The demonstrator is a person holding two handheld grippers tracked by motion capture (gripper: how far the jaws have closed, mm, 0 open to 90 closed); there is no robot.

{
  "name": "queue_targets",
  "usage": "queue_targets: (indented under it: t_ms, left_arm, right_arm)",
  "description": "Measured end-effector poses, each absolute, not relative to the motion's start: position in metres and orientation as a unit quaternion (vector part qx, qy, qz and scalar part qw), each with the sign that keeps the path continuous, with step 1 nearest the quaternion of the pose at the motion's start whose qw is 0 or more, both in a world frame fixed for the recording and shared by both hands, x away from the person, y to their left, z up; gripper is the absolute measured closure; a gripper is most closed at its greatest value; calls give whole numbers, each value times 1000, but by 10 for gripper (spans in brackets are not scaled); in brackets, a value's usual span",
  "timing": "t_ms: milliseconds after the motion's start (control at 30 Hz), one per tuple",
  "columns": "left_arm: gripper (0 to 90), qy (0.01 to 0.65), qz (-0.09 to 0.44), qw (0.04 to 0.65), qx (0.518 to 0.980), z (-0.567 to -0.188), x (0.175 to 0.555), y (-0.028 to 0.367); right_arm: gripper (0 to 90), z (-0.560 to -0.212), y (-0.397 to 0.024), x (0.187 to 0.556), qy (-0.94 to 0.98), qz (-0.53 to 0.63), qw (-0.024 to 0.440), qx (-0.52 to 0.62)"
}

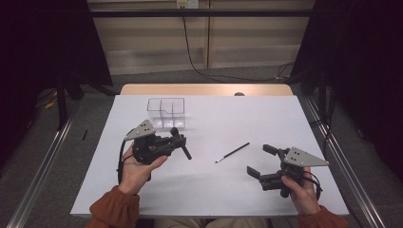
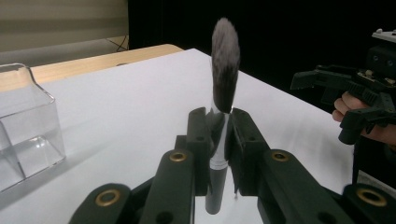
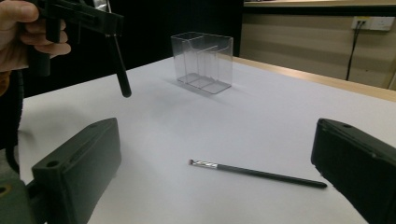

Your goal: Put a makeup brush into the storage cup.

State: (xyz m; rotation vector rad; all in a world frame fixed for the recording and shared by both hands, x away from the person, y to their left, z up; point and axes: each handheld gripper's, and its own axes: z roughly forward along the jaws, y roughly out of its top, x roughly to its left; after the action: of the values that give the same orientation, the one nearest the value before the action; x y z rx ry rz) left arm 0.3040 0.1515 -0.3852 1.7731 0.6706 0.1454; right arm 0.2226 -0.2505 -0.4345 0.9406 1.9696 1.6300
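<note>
Progress stands partway: your left gripper (image 1: 178, 140) clamps the fluffy brush (image 2: 225, 65) beside the empty clear organizer (image 1: 166, 112), while your right gripper (image 1: 260, 160) gapes empty near the thin brush (image 1: 232, 152).

High view: fixed above the person's side, it faces forward and down on the whole white table (image 1: 285, 123); far off; forearms enter at 6 o'clock.
Left gripper view: rides low, close behind its own jaws, looking level across the table; clear organizer (image 2: 23, 126) at 9 o'clock, the other hand's gripper at 3 o'clock.
Right gripper view: low over the table, looking between its own jaws; thin brush (image 3: 257, 171) close at 6 o'clock, clear organizer at 12 o'clock.
Shared: all three take in the clear organizer (image 1: 166, 112) and the table top; each gripper view catches the opposite gripper.
</note>
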Motion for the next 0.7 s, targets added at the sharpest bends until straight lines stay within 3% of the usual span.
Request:
queue_targets:
  t_ms: [700]
  left_arm:
    - [800, 309, 78, 570, 757, -379, 320, 173]
  right_arm:
    - [10, -448, -289, 200, 686, 563, 258, 382]
